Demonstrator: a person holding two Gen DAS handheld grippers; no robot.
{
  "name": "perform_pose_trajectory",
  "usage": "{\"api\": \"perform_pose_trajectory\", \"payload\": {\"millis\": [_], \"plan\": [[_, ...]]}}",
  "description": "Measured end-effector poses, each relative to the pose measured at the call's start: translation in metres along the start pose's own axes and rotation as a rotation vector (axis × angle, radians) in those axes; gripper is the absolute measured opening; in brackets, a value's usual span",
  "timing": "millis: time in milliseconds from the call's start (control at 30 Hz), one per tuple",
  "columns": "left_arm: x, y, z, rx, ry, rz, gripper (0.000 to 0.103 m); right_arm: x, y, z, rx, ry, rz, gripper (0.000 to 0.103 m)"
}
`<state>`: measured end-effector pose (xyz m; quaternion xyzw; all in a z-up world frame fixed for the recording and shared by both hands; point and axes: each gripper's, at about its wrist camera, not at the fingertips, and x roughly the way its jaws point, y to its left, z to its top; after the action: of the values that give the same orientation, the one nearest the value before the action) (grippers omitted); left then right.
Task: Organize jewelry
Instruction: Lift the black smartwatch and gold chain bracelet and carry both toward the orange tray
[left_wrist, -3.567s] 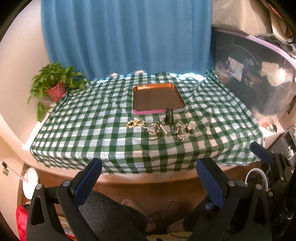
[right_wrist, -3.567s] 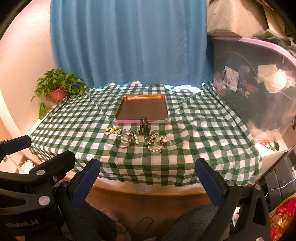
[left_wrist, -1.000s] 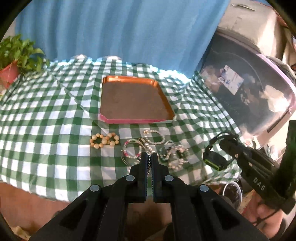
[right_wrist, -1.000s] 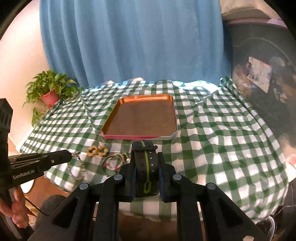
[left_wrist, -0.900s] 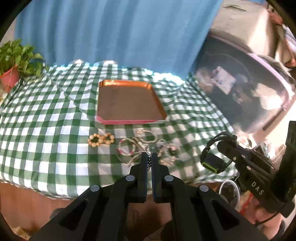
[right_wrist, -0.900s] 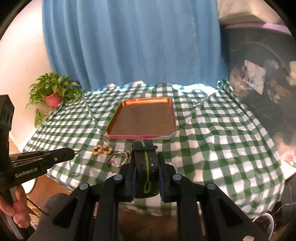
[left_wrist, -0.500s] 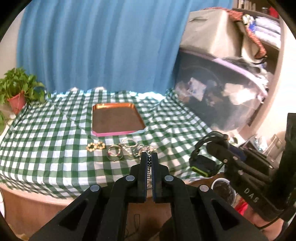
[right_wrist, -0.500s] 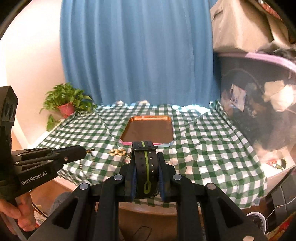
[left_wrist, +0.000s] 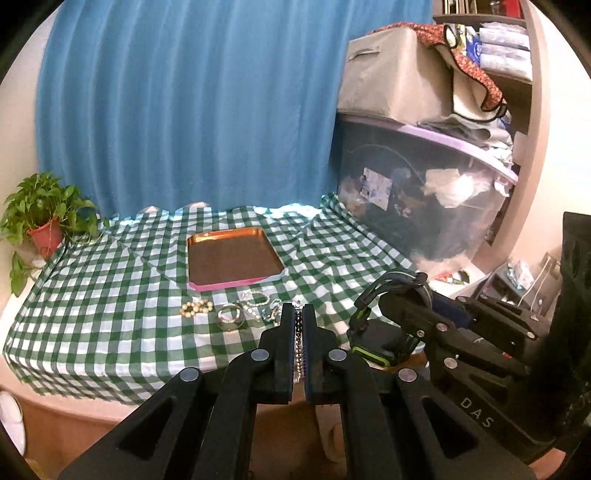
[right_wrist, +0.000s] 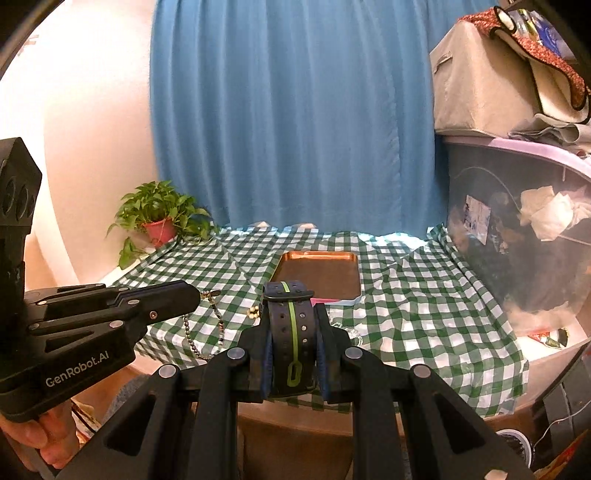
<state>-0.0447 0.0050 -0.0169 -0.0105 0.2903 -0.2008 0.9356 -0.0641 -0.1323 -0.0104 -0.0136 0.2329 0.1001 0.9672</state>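
My left gripper (left_wrist: 298, 314) is shut on a thin beaded chain (left_wrist: 297, 354); in the right wrist view the chain (right_wrist: 192, 332) hangs in a loop below its tip, in front of the table edge. My right gripper (right_wrist: 291, 317) is shut on a black watch with a green stripe (right_wrist: 290, 332); the watch also shows in the left wrist view (left_wrist: 384, 321). An empty copper tray (left_wrist: 232, 260) with a pink front rim lies mid-table. Several bracelets, among them a wooden bead one (left_wrist: 195, 307) and a bangle (left_wrist: 231, 317), lie in front of the tray.
The table has a green checked cloth (left_wrist: 110, 295). A potted plant (left_wrist: 44, 221) stands at its far left. A blue curtain (left_wrist: 184, 110) hangs behind. A large clear storage bin (left_wrist: 424, 206) with boxes on top stands at the right.
Both grippers have closed on items, the left on the chain and the right on the watch, and pulled back and up from the table, which now looks smaller and farther.
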Motion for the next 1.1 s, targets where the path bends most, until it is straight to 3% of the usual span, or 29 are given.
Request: {"api": "perform_pose_trajectory", "payload": {"millis": [367,1100], "plan": [[0.067,0.028,0.012,-0.019,0.053,0.027,0.004,0.060,-0.011,0.007,0.011,0.066,0.001,0.017],[0.238,0.090,0.031,-0.056,0.217,0.005,0.004,0.236,-0.052,0.012,0.065,0.240,0.025,0.017]]}}
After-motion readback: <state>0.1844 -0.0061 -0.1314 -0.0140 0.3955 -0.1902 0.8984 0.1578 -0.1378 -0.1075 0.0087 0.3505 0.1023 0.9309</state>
